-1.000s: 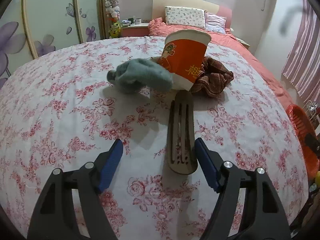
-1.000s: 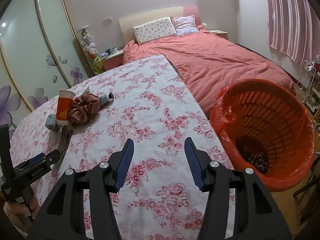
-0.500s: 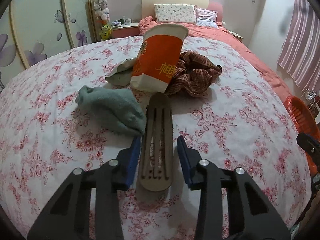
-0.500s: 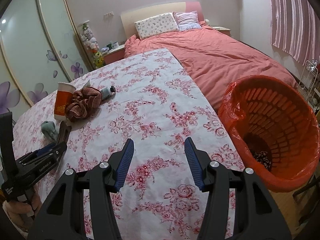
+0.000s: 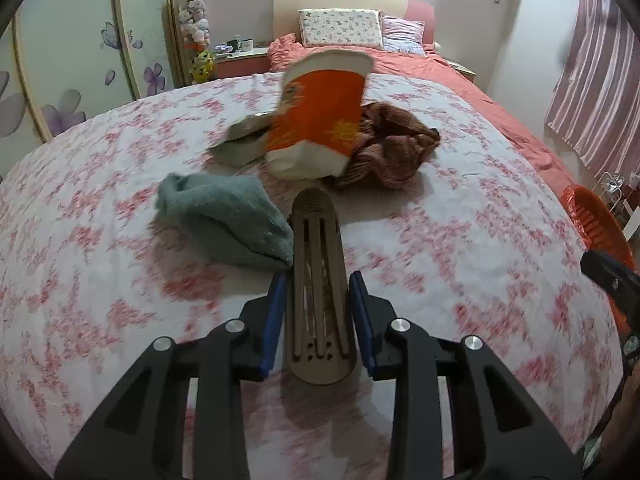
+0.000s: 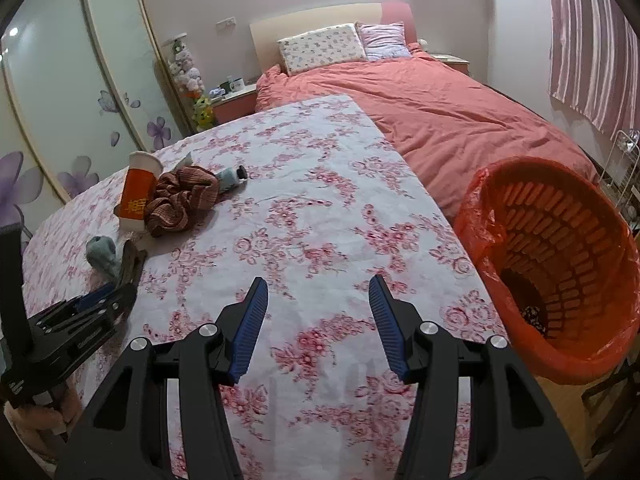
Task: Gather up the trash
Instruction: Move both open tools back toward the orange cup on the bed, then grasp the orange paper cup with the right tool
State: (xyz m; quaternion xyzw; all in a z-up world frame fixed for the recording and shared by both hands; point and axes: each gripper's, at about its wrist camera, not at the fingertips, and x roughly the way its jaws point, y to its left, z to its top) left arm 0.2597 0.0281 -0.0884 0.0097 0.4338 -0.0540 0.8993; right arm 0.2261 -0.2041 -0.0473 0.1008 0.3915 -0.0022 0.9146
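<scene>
Pink walls, a red-covered bed (image 6: 440, 108) and glass wardrobe doors are seen behind the desk (image 6: 320, 220), which is draped in a flowered cloth. An orange bin (image 6: 560, 272), lined with a bag, is set just right of the right hand-held gripper (image 6: 318, 324), probably so trash can be dropped straight in. Ahead of the left hand-held gripper (image 5: 318, 316), a paper cup (image 5: 320, 116) is seen blurred and leaning, with a brown cloth (image 5: 392, 152) against it and a grey sock (image 5: 224, 216) nearer, to the left. A flat brown slotted piece (image 5: 318, 288) is caught between the closing blue pads of the left hand-held gripper, lengthwise, apparently for lifting toward the bin. The right hand-held gripper is held half open and empty over bare cloth, seemingly waiting.
</scene>
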